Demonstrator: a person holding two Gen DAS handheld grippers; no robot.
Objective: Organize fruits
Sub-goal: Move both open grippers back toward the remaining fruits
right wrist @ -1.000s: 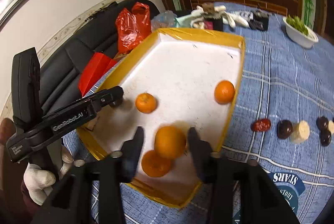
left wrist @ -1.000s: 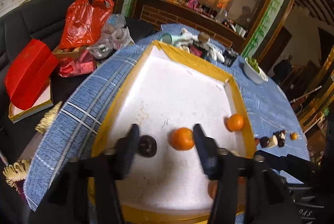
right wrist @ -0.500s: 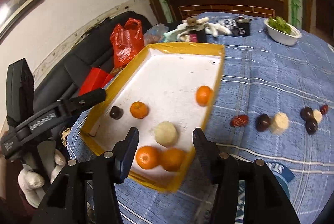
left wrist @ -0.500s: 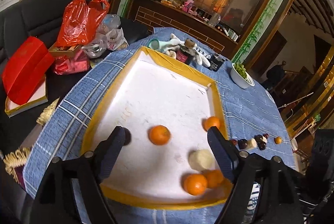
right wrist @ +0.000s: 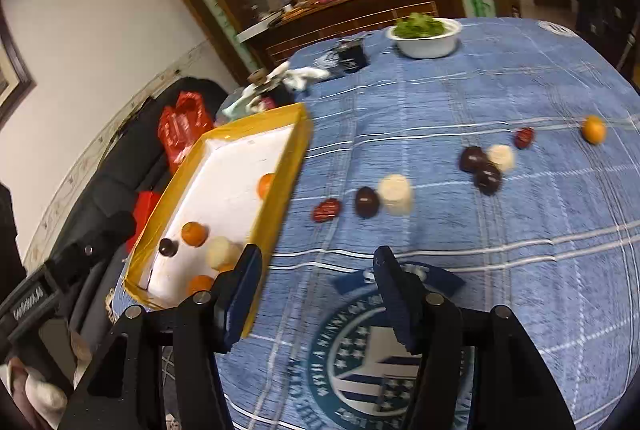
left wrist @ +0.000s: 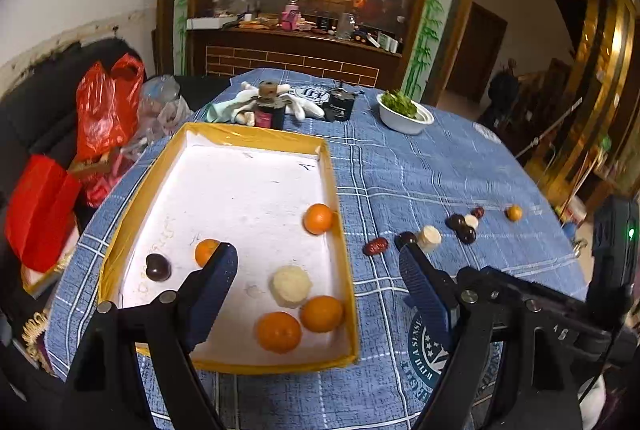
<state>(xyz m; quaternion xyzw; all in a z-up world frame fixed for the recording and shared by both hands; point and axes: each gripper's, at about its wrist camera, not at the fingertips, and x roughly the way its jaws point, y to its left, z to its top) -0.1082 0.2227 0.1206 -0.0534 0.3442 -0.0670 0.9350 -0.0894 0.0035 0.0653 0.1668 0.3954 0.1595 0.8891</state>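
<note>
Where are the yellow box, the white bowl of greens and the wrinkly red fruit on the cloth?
yellow box (left wrist: 341,230), left wrist view, on its right wall.
white bowl of greens (right wrist: 426,45), right wrist view, on its white side.
wrinkly red fruit (left wrist: 375,246), left wrist view, on its middle.

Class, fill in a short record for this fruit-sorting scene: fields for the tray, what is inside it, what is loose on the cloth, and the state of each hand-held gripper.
tray: yellow-rimmed tray with white floor, on blue plaid tablecloth
in tray: four oranges, one white peeled fruit, one dark round fruit
loose on cloth: red date, dark fruits, white pieces, small orange
far end: white bowl of greens
left hand-held gripper: open, empty
right hand-held gripper: open, empty, over bare cloth
</note>
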